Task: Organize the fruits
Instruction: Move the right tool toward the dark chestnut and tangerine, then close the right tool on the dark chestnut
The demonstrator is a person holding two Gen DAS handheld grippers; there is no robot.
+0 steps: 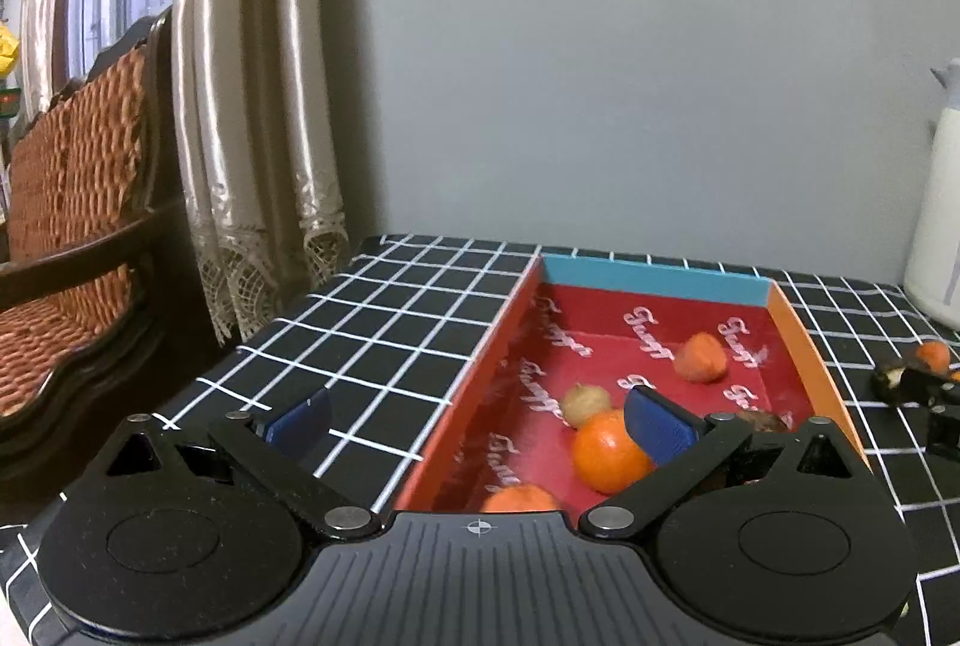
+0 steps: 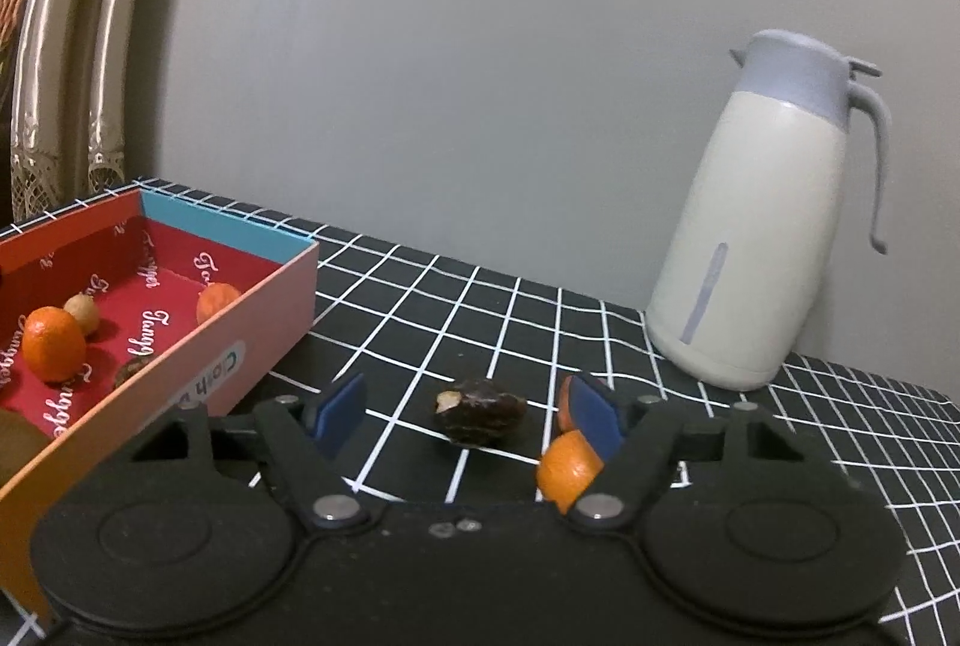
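A shallow box (image 1: pixel 489 346) with a red printed floor, orange side walls and a blue far wall lies on the checked tablecloth. Inside it are a mandarin (image 1: pixel 606 454), a small pale yellow fruit (image 1: pixel 585 403), an orange fruit (image 1: pixel 701 358) further back and another (image 1: pixel 519 499) at the near edge. My left gripper (image 1: pixel 477 427) is open and straddles the box's left wall, holding nothing. My right gripper (image 2: pixel 467 418) is open, and a dark brown date-like fruit (image 2: pixel 480 410) lies on the cloth between its fingers, untouched. An orange fruit (image 2: pixel 567 469) sits against the right finger.
A cream jug with a grey lid (image 2: pixel 762 238) stands at the back right against the grey wall. The box (image 2: pixel 240 346) is left of my right gripper. A wicker chair (image 1: pixel 72 226) and curtains (image 1: pixel 252 135) stand beyond the table's left edge.
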